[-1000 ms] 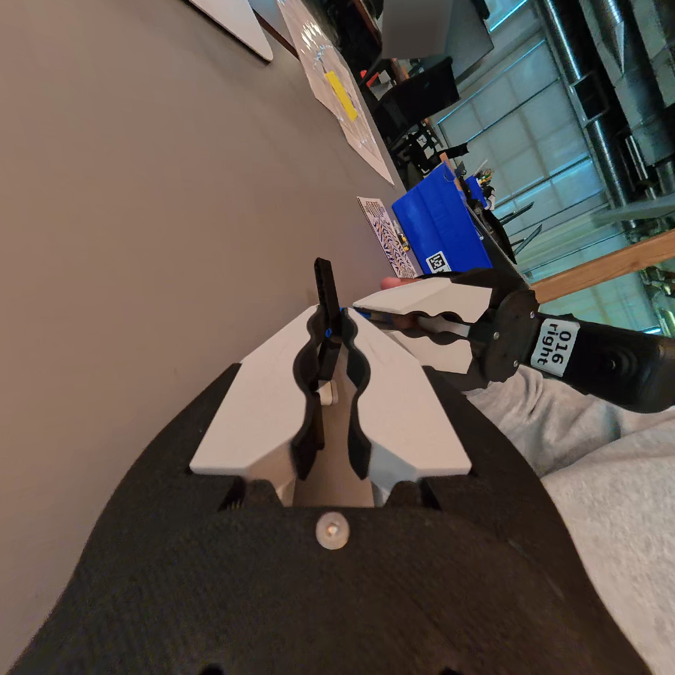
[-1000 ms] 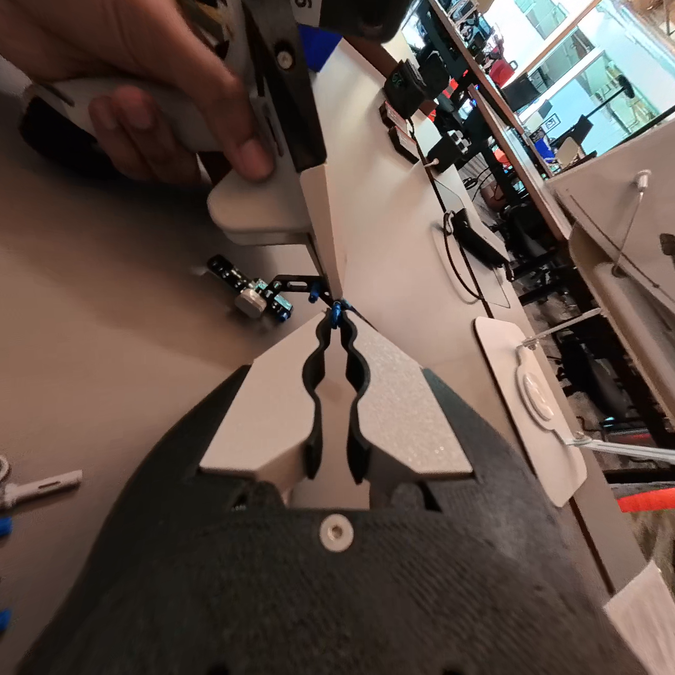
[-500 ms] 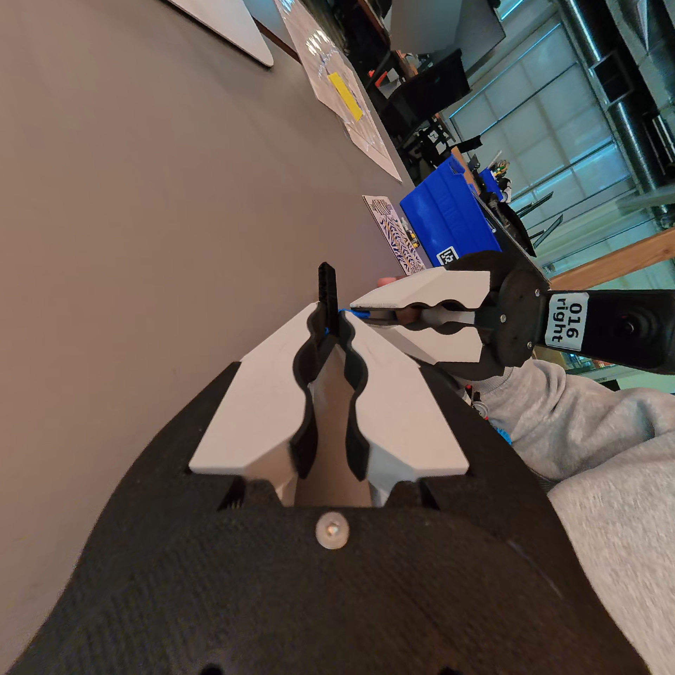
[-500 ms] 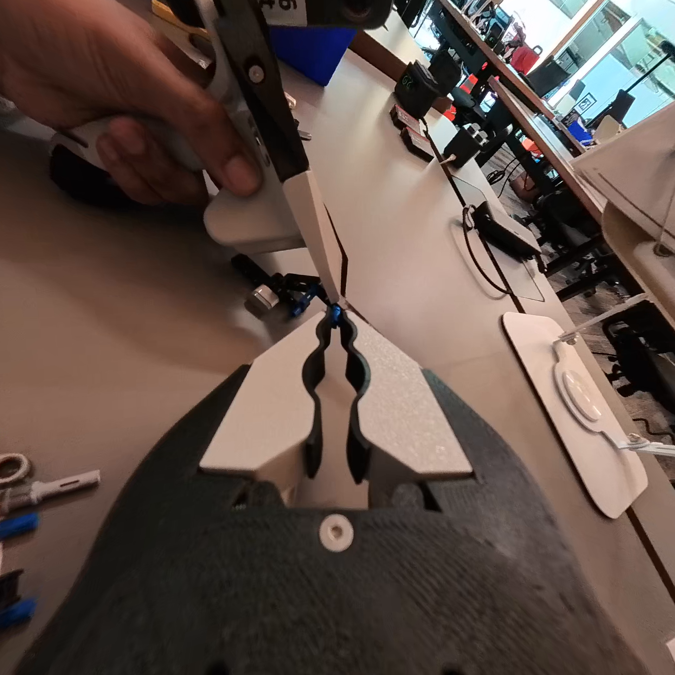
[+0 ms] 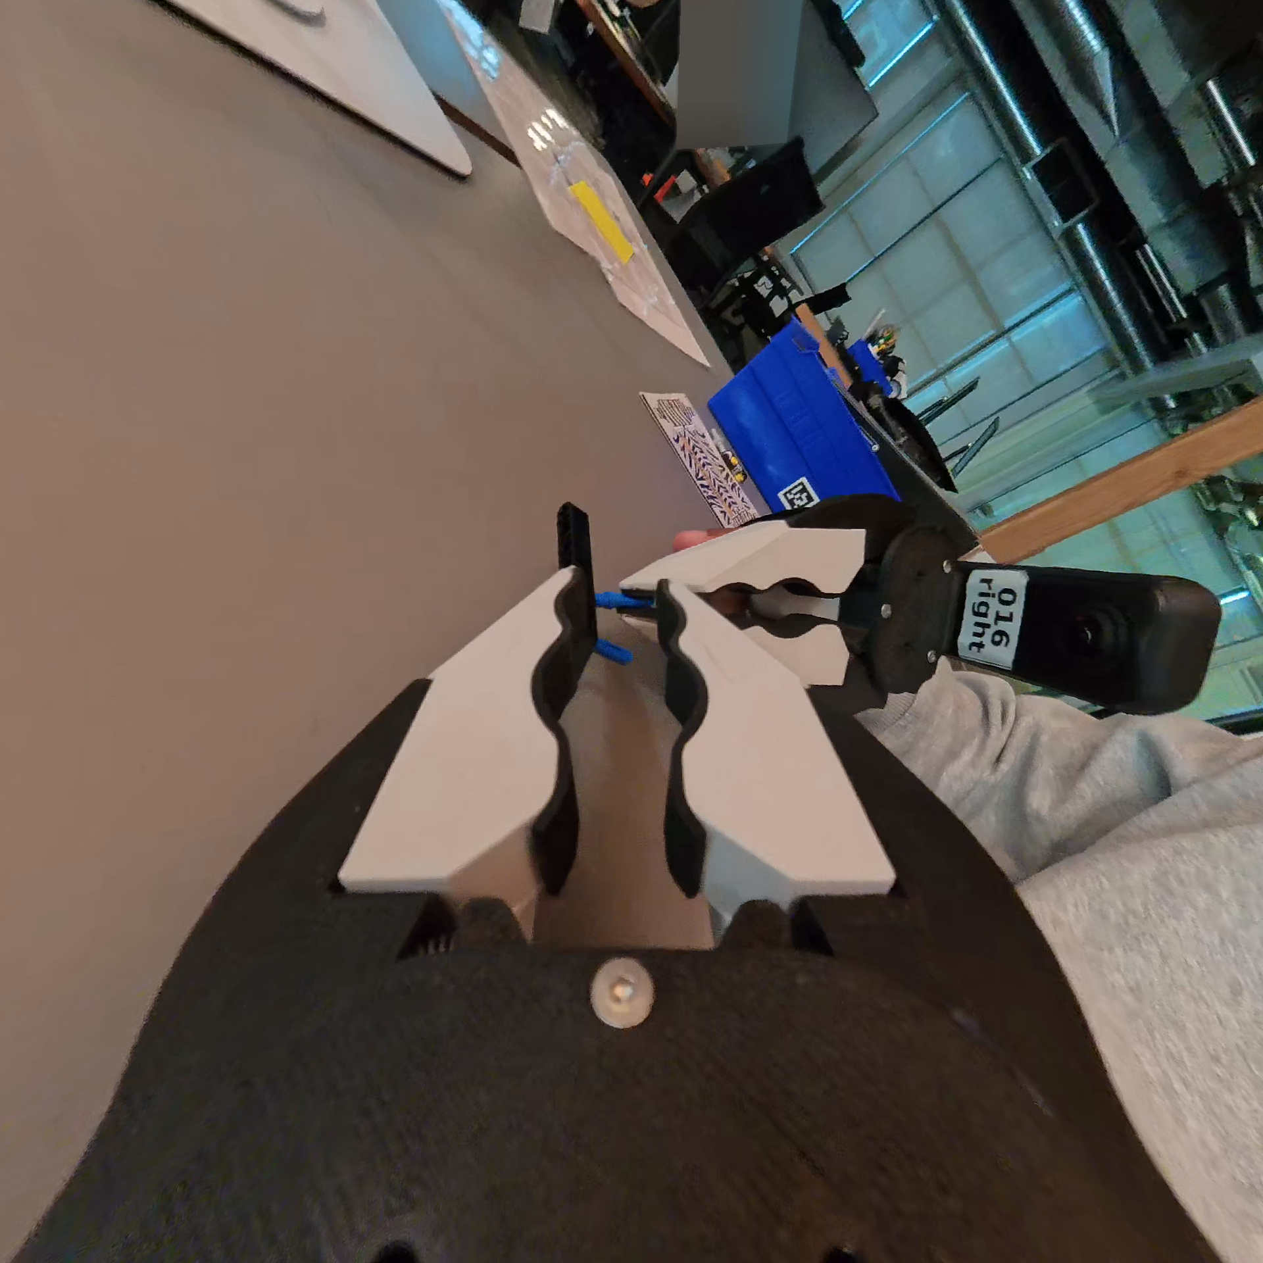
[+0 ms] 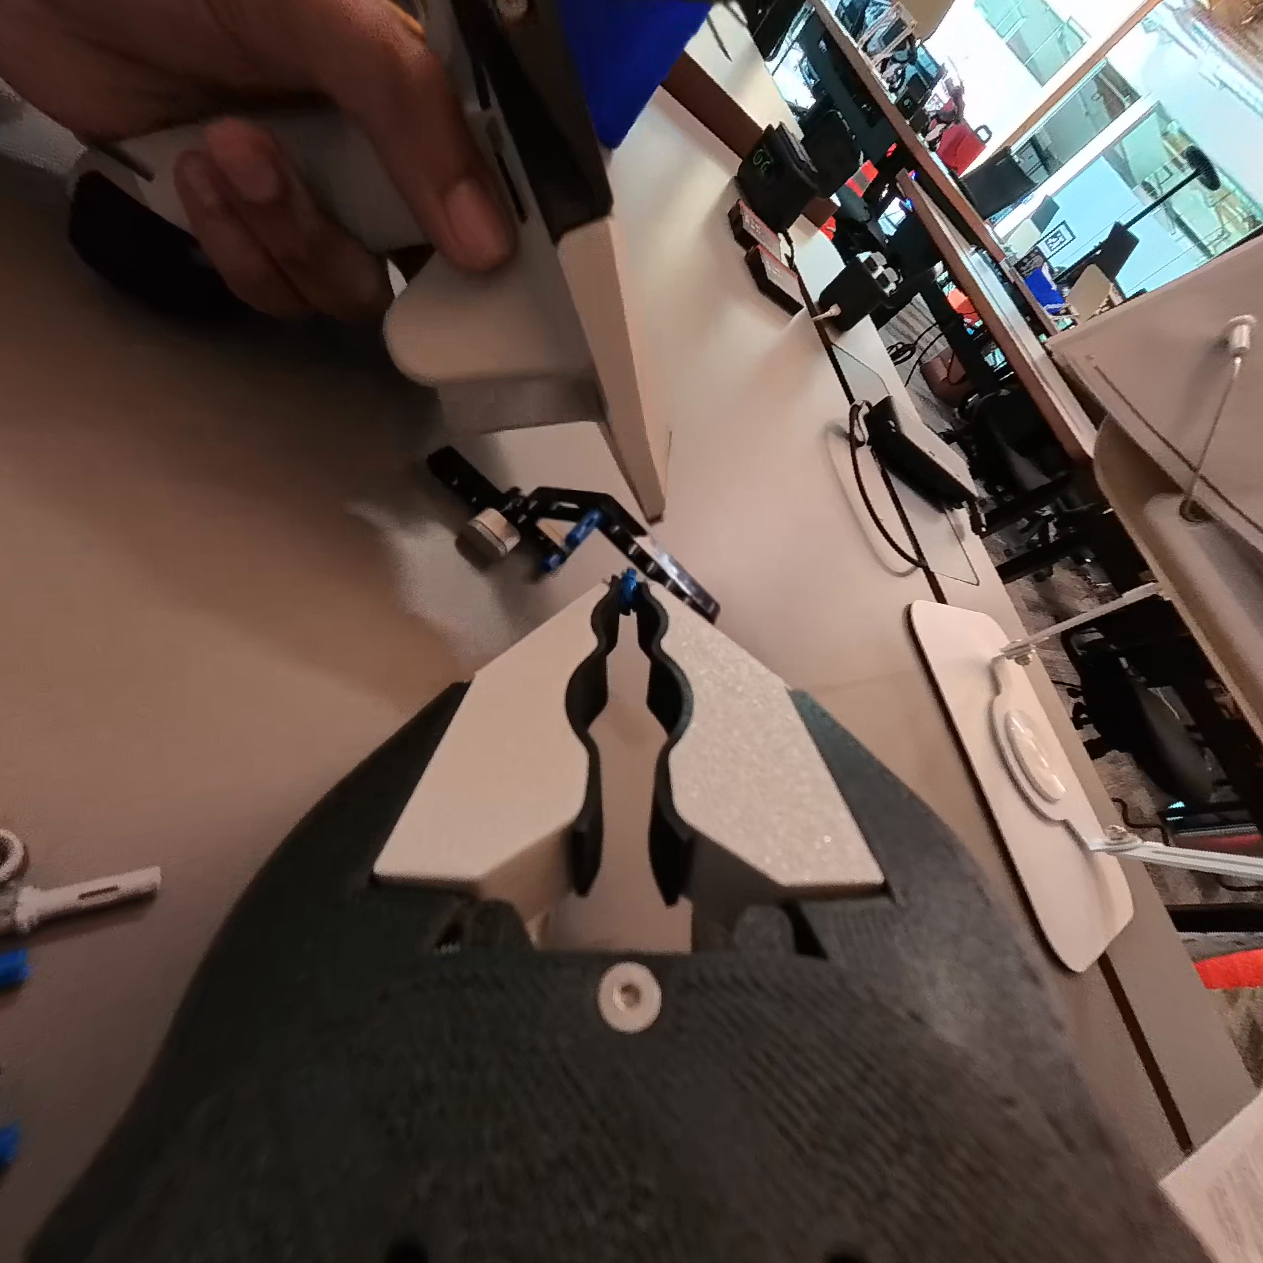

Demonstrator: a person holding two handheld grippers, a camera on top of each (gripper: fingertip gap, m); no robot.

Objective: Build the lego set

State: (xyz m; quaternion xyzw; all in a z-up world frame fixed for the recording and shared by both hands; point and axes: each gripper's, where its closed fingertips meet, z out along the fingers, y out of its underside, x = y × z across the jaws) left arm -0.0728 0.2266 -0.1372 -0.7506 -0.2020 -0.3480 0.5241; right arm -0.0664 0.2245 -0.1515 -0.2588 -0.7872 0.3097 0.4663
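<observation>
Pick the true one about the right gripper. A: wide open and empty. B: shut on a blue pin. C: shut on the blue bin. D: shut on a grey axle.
B: the right gripper has its tips pinched on a small blue pin.

Blue pegs [image 6: 12,967] cut by edge

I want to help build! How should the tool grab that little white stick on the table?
Grip the white stick by its straight middle, coming from above and pinching across its thin width. It lies flat, and its ringed end is lumpier.
</observation>
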